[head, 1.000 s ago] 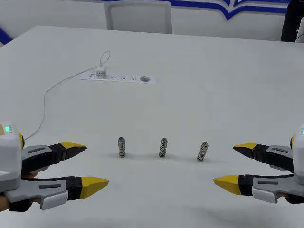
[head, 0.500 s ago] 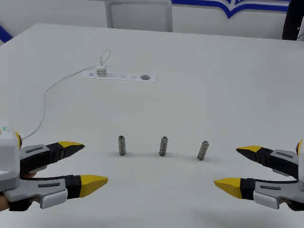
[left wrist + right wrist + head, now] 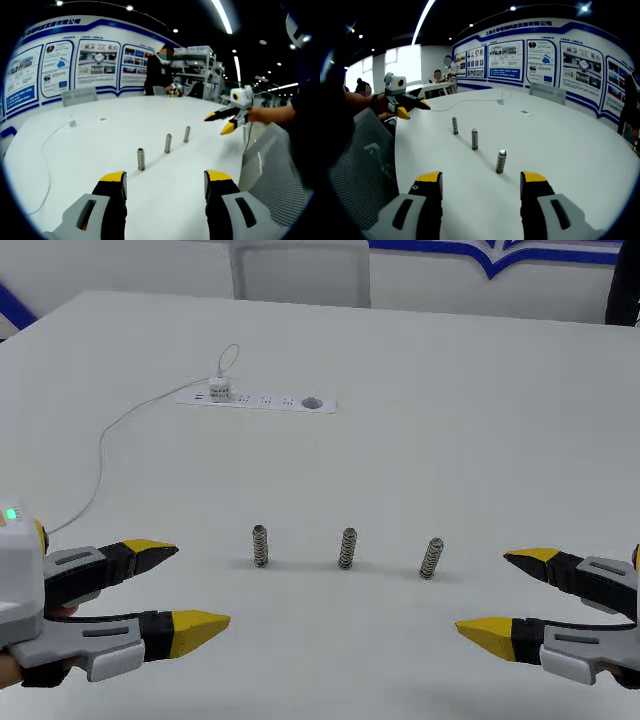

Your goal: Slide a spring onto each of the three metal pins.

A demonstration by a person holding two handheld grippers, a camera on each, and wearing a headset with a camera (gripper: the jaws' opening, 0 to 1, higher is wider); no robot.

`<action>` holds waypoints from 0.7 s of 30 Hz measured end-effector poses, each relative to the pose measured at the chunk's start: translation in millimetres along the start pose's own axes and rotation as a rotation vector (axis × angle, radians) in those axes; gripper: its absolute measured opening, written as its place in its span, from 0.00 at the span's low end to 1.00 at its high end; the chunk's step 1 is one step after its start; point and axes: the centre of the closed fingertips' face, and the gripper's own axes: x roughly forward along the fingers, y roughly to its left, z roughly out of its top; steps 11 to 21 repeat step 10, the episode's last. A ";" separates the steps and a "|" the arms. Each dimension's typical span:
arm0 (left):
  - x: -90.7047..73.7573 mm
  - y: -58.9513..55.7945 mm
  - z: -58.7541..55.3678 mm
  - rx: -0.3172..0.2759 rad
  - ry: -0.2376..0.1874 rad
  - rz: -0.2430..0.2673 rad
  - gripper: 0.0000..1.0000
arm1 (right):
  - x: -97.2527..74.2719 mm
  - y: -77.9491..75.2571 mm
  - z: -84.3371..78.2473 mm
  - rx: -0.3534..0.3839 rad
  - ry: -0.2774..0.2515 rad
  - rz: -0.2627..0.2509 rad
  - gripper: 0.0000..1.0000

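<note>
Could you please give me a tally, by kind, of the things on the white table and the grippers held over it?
Springs: 3, standing upright in a row
Power strip: 1
Plug with cable: 1, in the strip
Grippers: 2, the left gripper and the right gripper, both open
Total: 7

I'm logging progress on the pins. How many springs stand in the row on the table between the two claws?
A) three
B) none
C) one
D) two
A: the left spring, middle spring and right spring stand in a row on the table, between the open left claw and the open right claw.
</note>
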 end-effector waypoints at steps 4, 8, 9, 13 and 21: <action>-1.6 2.0 1.2 -0.001 -0.006 0.008 0.64 | 0.8 0.4 -0.2 -0.003 0.004 0.006 0.64; -3.2 2.5 1.7 0.001 -0.007 0.014 0.64 | 1.5 -0.4 0.5 -0.004 0.006 0.010 0.64; -3.3 2.8 1.6 0.001 -0.007 0.015 0.64 | 1.7 -0.3 0.7 -0.004 0.006 0.012 0.64; -3.7 3.2 1.5 0.000 -0.007 0.016 0.64 | 2.0 -0.2 1.0 -0.007 0.007 0.012 0.64; -3.7 3.2 1.5 0.000 -0.007 0.016 0.64 | 2.0 -0.2 1.0 -0.007 0.007 0.012 0.64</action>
